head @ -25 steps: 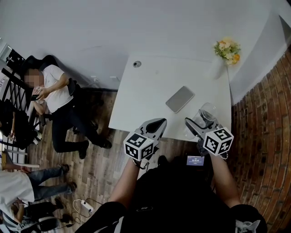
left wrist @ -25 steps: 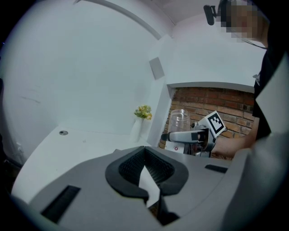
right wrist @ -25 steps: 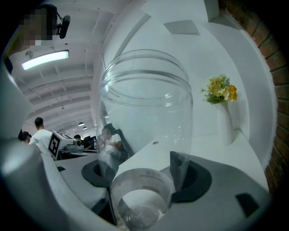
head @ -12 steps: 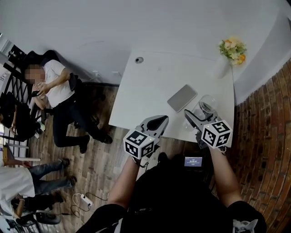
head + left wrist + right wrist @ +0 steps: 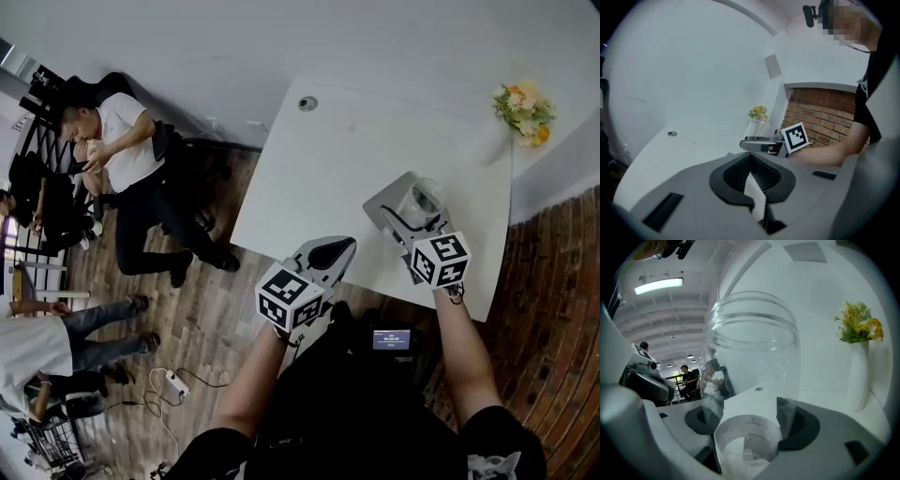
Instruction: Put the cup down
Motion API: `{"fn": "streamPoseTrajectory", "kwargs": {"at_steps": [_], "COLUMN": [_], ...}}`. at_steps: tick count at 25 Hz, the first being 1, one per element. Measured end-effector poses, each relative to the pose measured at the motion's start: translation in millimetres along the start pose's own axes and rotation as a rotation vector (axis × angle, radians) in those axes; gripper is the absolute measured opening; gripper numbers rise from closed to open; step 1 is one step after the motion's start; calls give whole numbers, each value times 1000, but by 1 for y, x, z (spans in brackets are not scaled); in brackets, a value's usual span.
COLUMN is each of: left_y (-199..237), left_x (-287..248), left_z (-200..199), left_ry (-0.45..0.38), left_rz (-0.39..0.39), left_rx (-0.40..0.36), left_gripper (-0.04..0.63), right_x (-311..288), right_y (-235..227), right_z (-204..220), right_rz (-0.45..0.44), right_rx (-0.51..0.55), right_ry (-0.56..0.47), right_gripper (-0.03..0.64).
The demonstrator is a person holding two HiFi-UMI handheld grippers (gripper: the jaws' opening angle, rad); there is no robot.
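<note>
A clear glass cup (image 5: 420,201) is upright between the jaws of my right gripper (image 5: 412,215), which is shut on its lower part. It hangs over the white table (image 5: 323,173), right above a flat grey phone (image 5: 385,198). In the right gripper view the cup (image 5: 750,357) fills the middle, and the black pads (image 5: 802,427) press its base on both sides. My left gripper (image 5: 339,247) stays at the table's near edge, its jaws together and nothing in them. In the left gripper view, the right gripper (image 5: 761,145) shows beyond the shut pads (image 5: 750,174).
A white vase of yellow flowers (image 5: 523,105) stands at the table's far right corner. A round grommet (image 5: 307,103) sits near the far edge. A brick wall (image 5: 562,309) runs on the right. People sit at the left (image 5: 122,155) on the wooden floor, by a power strip (image 5: 173,382).
My right gripper has carried the cup forward over the table and now holds it above the grey phone. The left gripper has barely shifted.
</note>
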State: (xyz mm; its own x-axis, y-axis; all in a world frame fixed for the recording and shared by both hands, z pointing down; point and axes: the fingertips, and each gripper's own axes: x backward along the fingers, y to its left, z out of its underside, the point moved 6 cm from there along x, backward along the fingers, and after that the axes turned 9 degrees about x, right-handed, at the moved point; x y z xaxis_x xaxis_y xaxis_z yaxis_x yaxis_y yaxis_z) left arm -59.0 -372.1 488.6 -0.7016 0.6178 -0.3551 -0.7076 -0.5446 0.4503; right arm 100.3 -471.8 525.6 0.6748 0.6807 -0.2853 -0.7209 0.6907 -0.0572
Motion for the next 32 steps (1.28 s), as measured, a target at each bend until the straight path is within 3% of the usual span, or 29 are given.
{"fn": "streamPoseTrajectory", "kwargs": {"at_steps": [12,16,23,32], "left_y": [21,23,31,29], "left_x": [-12,-11,-11,-9], "left_z": [-3,-2,-3,-5], "left_ry": [12,12,7,-1], "left_rz": [-37,-50,-71,-64], "left_rx": [37,51,63,57], "left_gripper": [9,9,9,9], "right_x": [-77,-79,-78,-75], "right_y": [-12,-10,5,9], "right_z": [23,25,33,35], "right_rz": [-47,-45,-73,-61], "right_rx": [157,167,273,267], "right_ry": [-29,-69,-63,-80], "right_gripper": [364,364,364,364]}}
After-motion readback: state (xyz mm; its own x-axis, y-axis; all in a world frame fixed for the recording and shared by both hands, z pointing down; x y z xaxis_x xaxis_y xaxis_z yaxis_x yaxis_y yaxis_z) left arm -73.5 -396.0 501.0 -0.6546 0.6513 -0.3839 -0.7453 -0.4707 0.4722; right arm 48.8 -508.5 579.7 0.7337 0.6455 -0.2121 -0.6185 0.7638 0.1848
